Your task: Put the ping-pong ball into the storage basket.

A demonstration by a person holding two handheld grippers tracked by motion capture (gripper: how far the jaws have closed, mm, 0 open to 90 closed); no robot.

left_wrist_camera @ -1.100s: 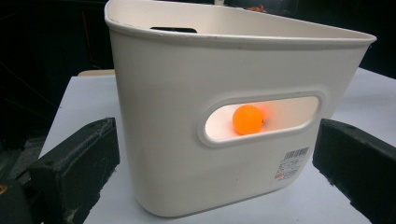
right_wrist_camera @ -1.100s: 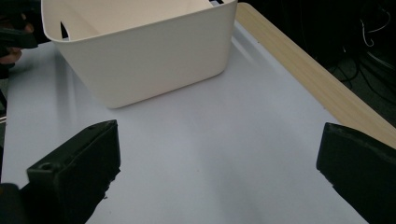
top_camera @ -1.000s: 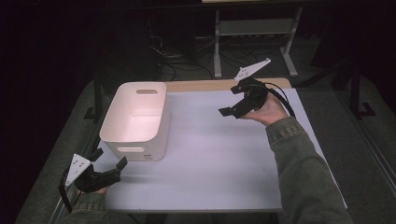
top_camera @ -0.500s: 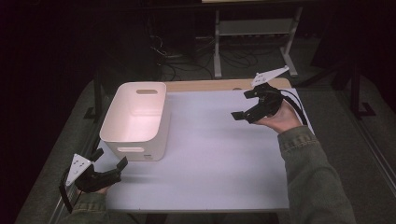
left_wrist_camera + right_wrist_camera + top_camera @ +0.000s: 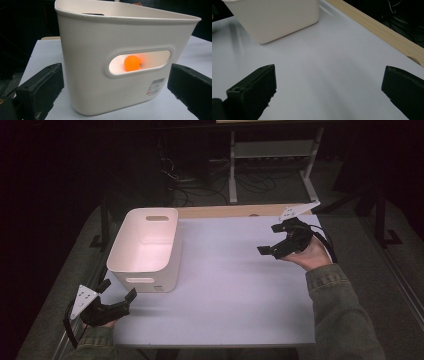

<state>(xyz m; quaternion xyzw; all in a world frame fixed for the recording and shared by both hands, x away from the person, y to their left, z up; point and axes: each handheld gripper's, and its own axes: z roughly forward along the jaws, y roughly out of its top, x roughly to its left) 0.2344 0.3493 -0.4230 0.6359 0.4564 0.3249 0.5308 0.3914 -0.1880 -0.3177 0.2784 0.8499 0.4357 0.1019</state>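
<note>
A white plastic bin [image 5: 145, 247] with handle slots stands on the left part of the white table [image 5: 230, 290]. Through its near slot, in the left gripper view, an orange ball [image 5: 132, 63] lies inside the bin [image 5: 120, 50]. My left gripper [image 5: 118, 293] rests open at the table's front left corner, just short of the bin's near wall. My right gripper [image 5: 269, 240] hovers open over the table's right side, far from the bin [image 5: 274, 17], nothing between its jaws.
A wooden strip [image 5: 235, 211] runs along the table's far edge. Behind the table stands a metal shelf frame [image 5: 272, 155] with cables on the dark floor. The table drops off to dark floor on both sides.
My right gripper has moved right and toward the person, away from the bin. The left gripper and the bin have stayed put.
</note>
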